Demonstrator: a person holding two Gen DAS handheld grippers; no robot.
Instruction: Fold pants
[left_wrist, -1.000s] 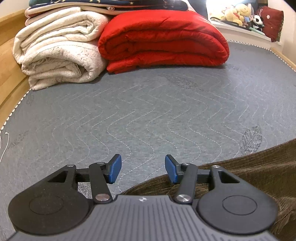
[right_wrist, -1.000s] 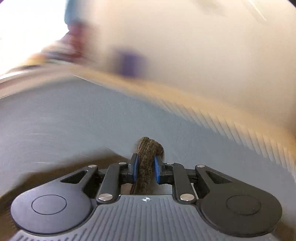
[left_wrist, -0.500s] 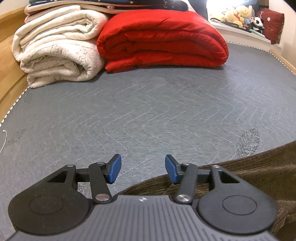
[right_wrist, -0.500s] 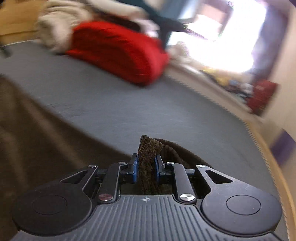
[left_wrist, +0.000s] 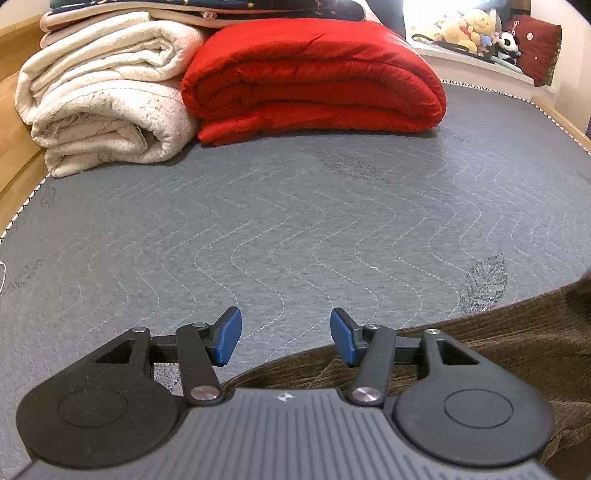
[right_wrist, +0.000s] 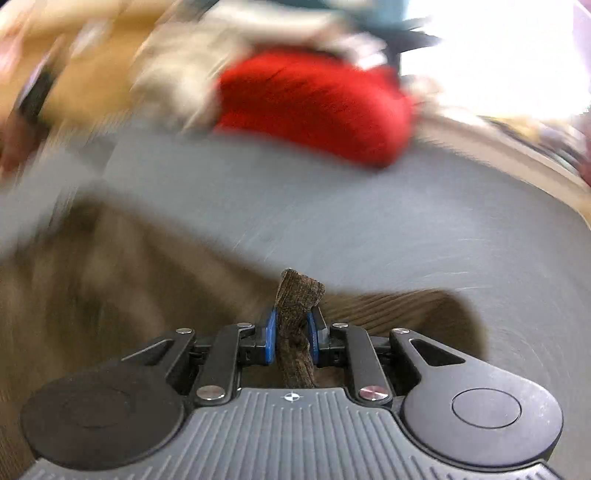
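Note:
Brown corduroy pants (left_wrist: 517, 339) lie on the grey quilted mattress (left_wrist: 295, 221), filling the lower right of the left wrist view. My left gripper (left_wrist: 284, 336) hovers open over their near edge, nothing between its blue pads. In the blurred right wrist view, my right gripper (right_wrist: 292, 332) is shut on a bunched fold of the pants (right_wrist: 297, 306), which sticks up past the fingertips. More brown cloth (right_wrist: 110, 277) spreads to the left below it.
A rolled white blanket (left_wrist: 107, 96) and a folded red duvet (left_wrist: 314, 77) sit at the far end of the mattress. Plush toys (left_wrist: 469, 26) and a dark red cushion (left_wrist: 535, 40) line a ledge at the back right. A wooden frame (left_wrist: 14, 155) borders the left side.
The right gripper has swung round with the cloth in it, from facing a pale wall to facing the red duvet and blankets. The left gripper has hardly moved.

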